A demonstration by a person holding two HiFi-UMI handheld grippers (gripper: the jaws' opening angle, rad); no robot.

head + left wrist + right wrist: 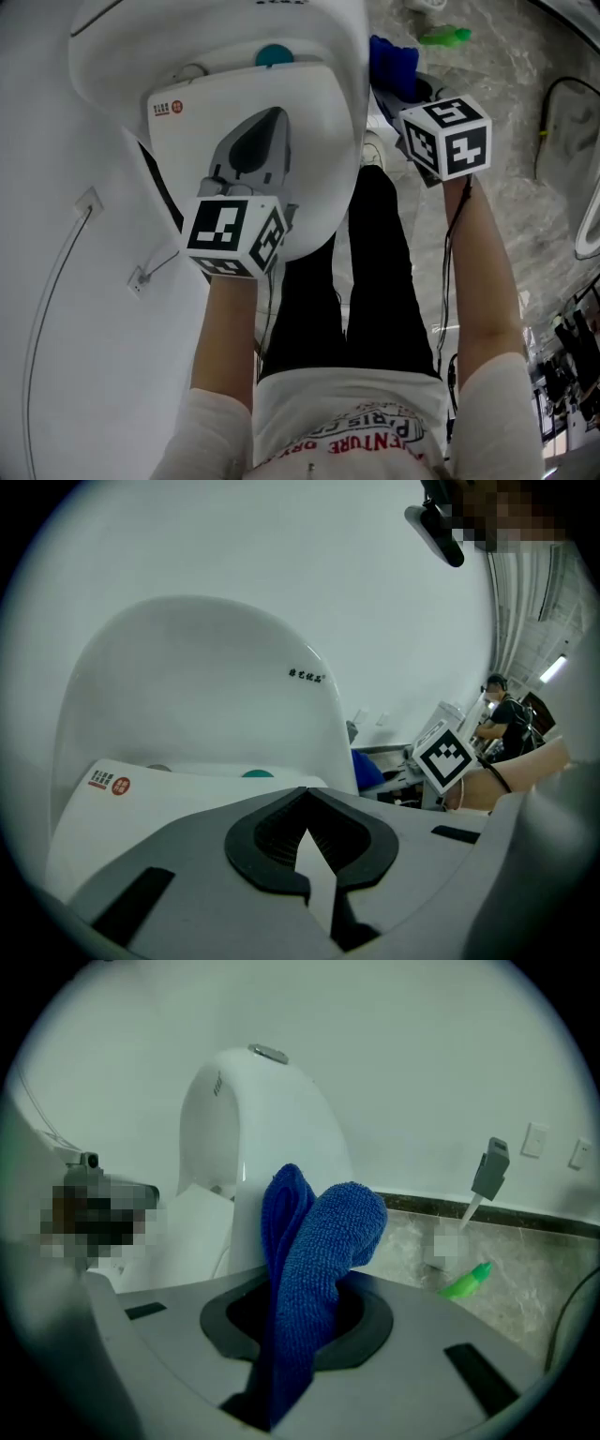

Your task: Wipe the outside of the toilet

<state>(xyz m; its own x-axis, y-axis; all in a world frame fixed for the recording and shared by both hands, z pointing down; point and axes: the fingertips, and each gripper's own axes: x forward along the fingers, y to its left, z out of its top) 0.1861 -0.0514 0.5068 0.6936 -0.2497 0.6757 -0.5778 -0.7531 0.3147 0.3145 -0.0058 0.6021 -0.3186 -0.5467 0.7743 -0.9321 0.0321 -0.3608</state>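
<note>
In the head view, the white toilet (323,56) is seen from above with its lid down. The left gripper (272,117) hangs over the lid, and its jaws point toward the tank. A red round sticker (177,108) sits at the lid's back corner, and a teal round part (274,54) shows behind the lid. The right gripper (422,98) is beside the toilet's right side, apart from it, with a blue cloth (392,58) at its front. A green object (445,37) lies on the marble floor (506,66) further ahead.

In the left gripper view, the left gripper (305,794) has its jaws together at the tips with nothing between them. The lid is just below, and the toilet (187,686) tank rises behind it.

In the right gripper view, the right gripper (302,1279) has its jaws clamped on the blue cloth (323,1241), which stands up folded. The toilet (253,1119) is behind it on the left. The green object (466,1282) is on the floor at the right.
</note>
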